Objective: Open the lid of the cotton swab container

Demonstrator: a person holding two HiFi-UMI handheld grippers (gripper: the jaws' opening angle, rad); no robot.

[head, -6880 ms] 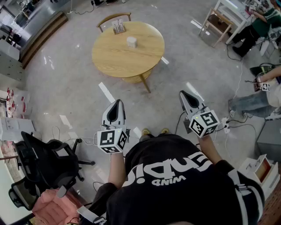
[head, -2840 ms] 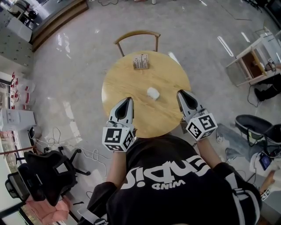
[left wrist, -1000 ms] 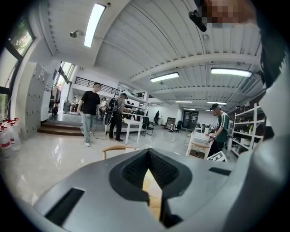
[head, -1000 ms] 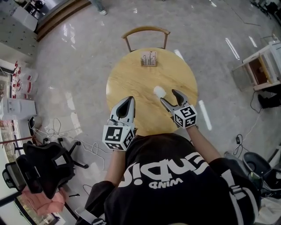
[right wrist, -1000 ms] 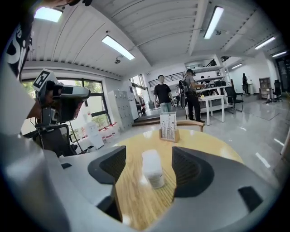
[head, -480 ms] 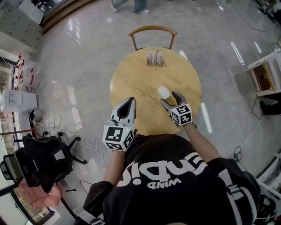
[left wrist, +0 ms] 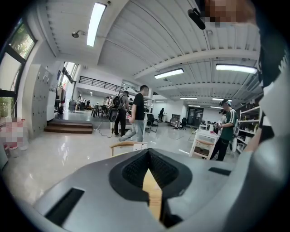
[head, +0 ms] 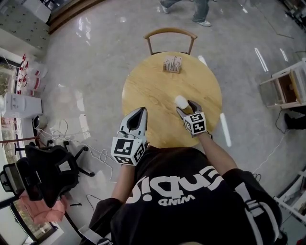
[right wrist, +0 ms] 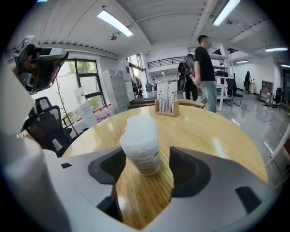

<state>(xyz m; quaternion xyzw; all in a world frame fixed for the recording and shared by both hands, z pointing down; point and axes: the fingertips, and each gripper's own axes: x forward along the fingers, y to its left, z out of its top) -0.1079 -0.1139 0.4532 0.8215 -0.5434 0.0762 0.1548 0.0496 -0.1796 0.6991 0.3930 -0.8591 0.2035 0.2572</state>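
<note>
The cotton swab container (head: 181, 101), a small white cylinder with its lid on, stands upright on the round wooden table (head: 153, 86). My right gripper (head: 186, 107) is low over the table just before it and open. In the right gripper view the container (right wrist: 140, 145) stands at the mouth of the jaws of the right gripper (right wrist: 148, 157), one jaw on each side, and the pads do not press it. My left gripper (head: 140, 111) hovers over the table's near left edge, shut and empty. Its tips meet in the left gripper view (left wrist: 148, 168).
A wooden card holder (head: 172, 64) stands at the table's far side, in front of a wooden chair (head: 170, 33). A black office chair (head: 48, 172) is on the floor to the left, a white cart (head: 287, 86) to the right. A person's legs (head: 201, 9) are beyond the chair.
My right gripper has come down and forward until its open jaws flank the container. The left gripper has stayed put. Legs of a person have moved across the floor beyond the table.
</note>
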